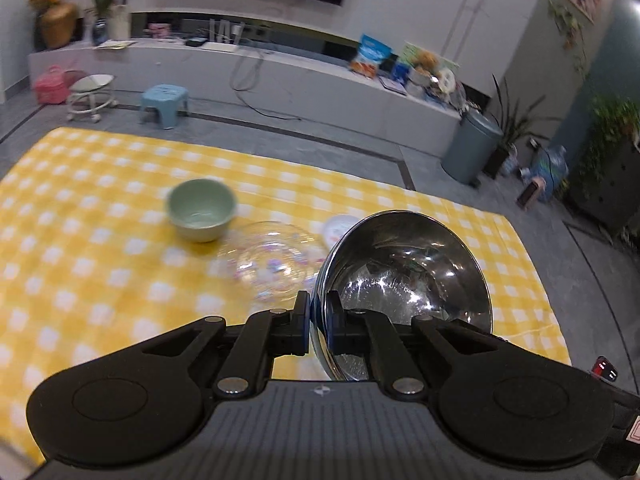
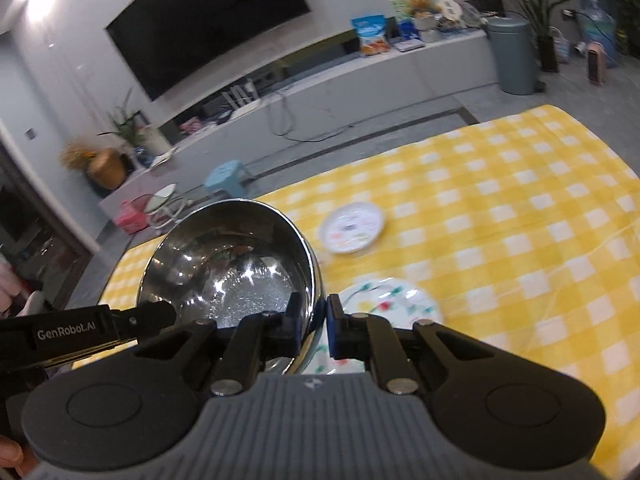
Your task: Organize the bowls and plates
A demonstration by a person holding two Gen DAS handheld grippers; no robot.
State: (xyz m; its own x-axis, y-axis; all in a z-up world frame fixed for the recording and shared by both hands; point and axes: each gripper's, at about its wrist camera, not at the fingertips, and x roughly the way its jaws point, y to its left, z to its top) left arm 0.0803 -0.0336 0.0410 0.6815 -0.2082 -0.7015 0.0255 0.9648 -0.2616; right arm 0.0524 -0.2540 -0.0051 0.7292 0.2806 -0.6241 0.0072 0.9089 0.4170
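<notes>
Steel bowl (image 1: 404, 264) pinched at opposite rims by left gripper (image 1: 318, 320) and right gripper (image 2: 318, 322), empty, clear above checked cloth (image 1: 100, 280); green bowl (image 1: 201, 210) empty.

One legible marking: white lettering "GenRobot.AI" on the side of the black, bar-shaped left gripper (image 2: 156, 316), at the left edge of the right wrist view. Print on the blue snack bag (image 2: 370, 36) is too blurred to read.
</notes>
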